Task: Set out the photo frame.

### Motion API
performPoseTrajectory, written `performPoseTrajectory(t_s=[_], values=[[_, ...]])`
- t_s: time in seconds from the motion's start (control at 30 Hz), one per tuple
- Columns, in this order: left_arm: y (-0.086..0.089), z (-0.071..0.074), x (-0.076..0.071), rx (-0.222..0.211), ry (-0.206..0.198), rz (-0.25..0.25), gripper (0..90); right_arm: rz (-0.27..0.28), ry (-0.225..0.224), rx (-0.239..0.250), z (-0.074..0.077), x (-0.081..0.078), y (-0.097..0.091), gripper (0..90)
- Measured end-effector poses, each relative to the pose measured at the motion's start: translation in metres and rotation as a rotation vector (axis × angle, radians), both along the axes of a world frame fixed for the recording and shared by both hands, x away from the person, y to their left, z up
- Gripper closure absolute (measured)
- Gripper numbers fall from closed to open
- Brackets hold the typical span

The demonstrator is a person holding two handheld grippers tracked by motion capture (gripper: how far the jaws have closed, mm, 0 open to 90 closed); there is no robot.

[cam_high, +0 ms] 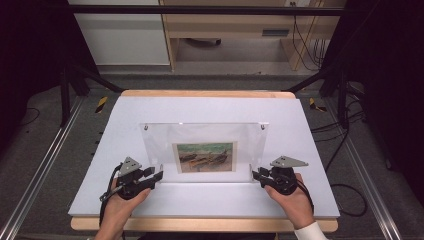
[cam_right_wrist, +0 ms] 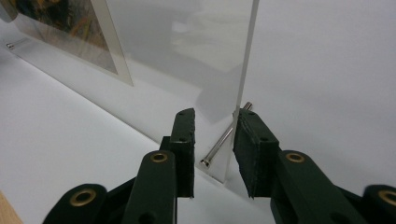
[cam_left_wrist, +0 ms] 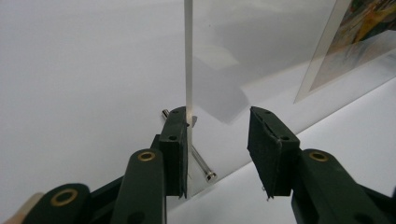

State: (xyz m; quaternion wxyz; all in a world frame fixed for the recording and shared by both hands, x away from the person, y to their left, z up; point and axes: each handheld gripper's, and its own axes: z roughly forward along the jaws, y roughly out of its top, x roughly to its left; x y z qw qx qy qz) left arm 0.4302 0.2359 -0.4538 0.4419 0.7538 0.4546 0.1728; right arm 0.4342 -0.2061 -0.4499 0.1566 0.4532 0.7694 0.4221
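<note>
Standing: clear acrylic photo frame upright on white table
Left gripper: jaws apart, one pad touching frame's left edge
Right gripper: jaws apart around frame's lower right corner and its metal pin, one pad touching

A laboratory recording station is shown: a white-covered tabletop is enclosed by a black metal frame and dark curtains, with aluminium rails at the sides, cables trailed across grey carpet, and pale wooden furniture seen behind.
</note>
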Motion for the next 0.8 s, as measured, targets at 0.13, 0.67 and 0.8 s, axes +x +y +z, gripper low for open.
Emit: performPoseTrajectory(t_s=[0.13, 0.67, 0.8], values=[[-0.0001, -0.0001, -0.0002, -0.001, -0.002, 0.000, 58.4, 0.003, -0.002, -0.003, -0.0001, 0.0001, -0.0002, 69.5], [-0.0015, 0.0004, -0.0017, 0.020, -0.007, -0.003, 57.9, 0.004, -0.012, -0.022, 0.0002, -0.0012, 0.0013, 69.5], [-0.0021, 0.0003, -0.0017, 0.019, -0.009, -0.004, 57.6, 0.010, -0.020, -0.030, 0.0003, -0.0009, 0.0013, 69.5]])
